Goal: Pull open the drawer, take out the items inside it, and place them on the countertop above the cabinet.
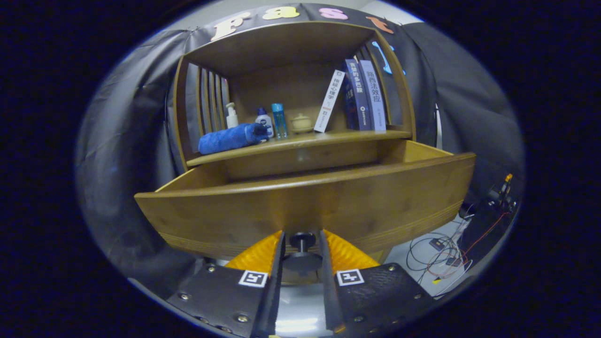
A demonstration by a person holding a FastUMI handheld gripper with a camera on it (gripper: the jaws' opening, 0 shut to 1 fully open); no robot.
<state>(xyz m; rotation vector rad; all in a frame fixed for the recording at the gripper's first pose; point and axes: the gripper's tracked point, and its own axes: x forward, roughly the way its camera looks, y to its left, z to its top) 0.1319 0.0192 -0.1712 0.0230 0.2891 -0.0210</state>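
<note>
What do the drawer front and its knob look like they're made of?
Drawer front: wood by the look, brown with a smooth satin finish and faint grain. Knob: dark and round on a thin stem, metal or plastic, hard to say. The gripper has its fingers either side of it.

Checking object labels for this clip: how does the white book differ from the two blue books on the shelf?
The white book leans, tilted towards the blue books, which stand close to upright. The white book looks thinner; the blue books look thicker and taller. The white book stands apart next to a small pot; the blue books press together at the shelf's side. All show spines outward. The gripper straddles the drawer knob.
</note>
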